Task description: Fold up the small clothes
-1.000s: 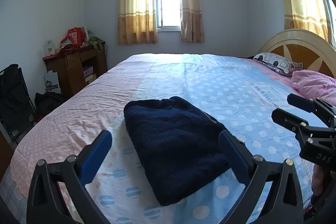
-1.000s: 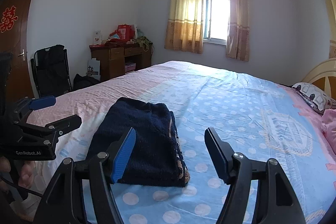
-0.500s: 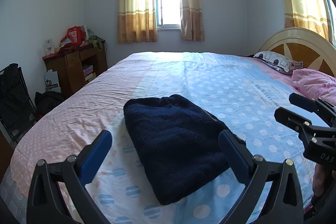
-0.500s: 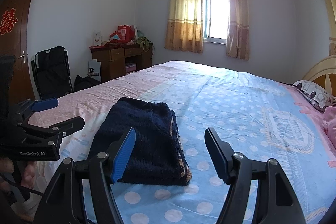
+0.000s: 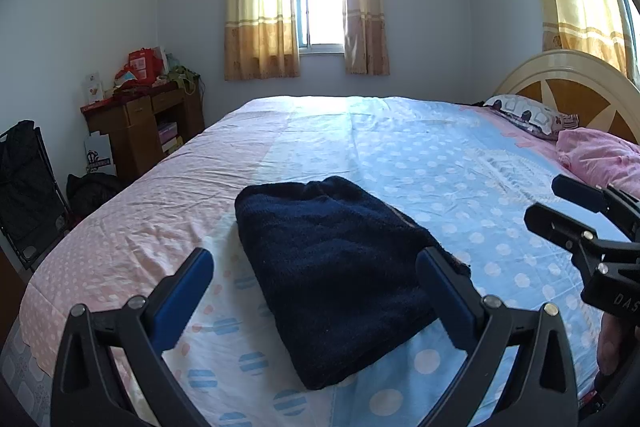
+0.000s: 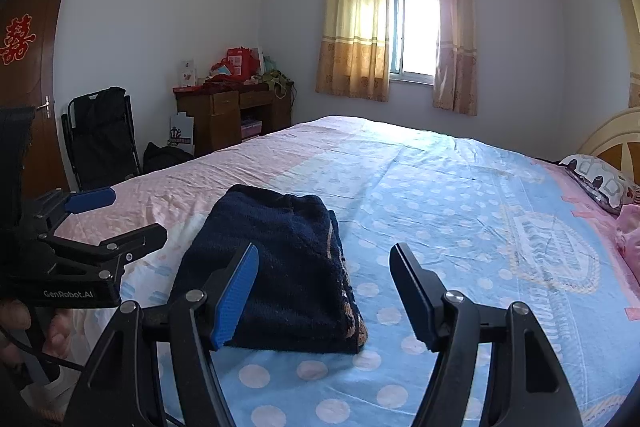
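Navy-blue terry-knit garment (image 5: 336,275), folded into a thick rectangular bundle, lies flat on the polka-dot bedsheet of pink and pale blue panels (image 5: 400,155), near the bed's close edge. In the left wrist view the bundle runs from about 11 o'clock to 5 o'clock through the frame's centre, its near end lying between the two fingers. The left gripper (image 5: 314,263), black-framed with blue pads, hangs above it with its jaws spread wide and nothing between them; the right-hand fingertip overlaps the bundle's edge in the picture, though whether it touches the cloth cannot be told.

In the right wrist view the same bundle (image 6: 280,267) sits at 9 o'clock of centre, and a tan patterned layer shows along its right-hand folded edge. The right gripper (image 6: 324,259) is likewise spread open and empty; its left finger overlaps the garment in the picture, while its right finger is above bare sheet. Each tool also shows in the other's camera, at the frame's side, held in a bare hand.

At 12 o'clock a window with yellow-and-tan curtains (image 6: 412,23) lights the room. A brown wooden desk piled with red boxes (image 6: 232,107) stands at 10 o'clock, with a black folding chair (image 6: 100,135) beside it. A patterned pillow (image 5: 524,113) and a pink blanket (image 5: 600,155) lie at 3 o'clock by the cream headboard (image 5: 560,75).
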The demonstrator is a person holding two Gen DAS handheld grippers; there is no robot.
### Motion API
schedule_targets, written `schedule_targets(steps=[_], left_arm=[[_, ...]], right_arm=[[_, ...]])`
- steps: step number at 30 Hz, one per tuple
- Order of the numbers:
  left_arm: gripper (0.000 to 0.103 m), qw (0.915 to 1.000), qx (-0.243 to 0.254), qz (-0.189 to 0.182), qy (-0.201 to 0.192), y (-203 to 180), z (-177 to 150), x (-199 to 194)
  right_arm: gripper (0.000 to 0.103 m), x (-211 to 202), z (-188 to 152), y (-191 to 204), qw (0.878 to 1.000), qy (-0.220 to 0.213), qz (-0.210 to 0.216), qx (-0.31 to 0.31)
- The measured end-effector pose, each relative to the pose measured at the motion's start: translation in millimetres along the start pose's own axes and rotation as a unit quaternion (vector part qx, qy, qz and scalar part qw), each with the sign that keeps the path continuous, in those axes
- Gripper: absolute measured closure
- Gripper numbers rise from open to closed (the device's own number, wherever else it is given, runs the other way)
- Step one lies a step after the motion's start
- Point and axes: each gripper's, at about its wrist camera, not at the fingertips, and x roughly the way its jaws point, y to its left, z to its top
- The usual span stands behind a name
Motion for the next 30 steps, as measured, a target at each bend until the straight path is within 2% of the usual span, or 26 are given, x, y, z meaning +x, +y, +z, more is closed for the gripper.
schedule_targets(steps=[10, 15, 30], left_arm=[[0.000, 1.0000, 0.003, -0.007, 0.002, 1.6, 0.3, 0.9], [0.000, 0.9999, 0.004, -0.005, -0.011, 1.9, -0.1, -4.3], [0.000, 0.9998, -0.005, 0.015, -0.009, 10.5, 5.2, -4.1]], right_arm=[[0.034, -2.4, 1.7, -1.5, 1.000, -0.007, -0.001, 0.003], [0.034, -5.9, 3.7, -1.4, 1.000, -0.018, -0.002, 0.007], [0.034, -4.2, 1.1, 4.3, 1.000, -0.020, 0.000, 0.004]])
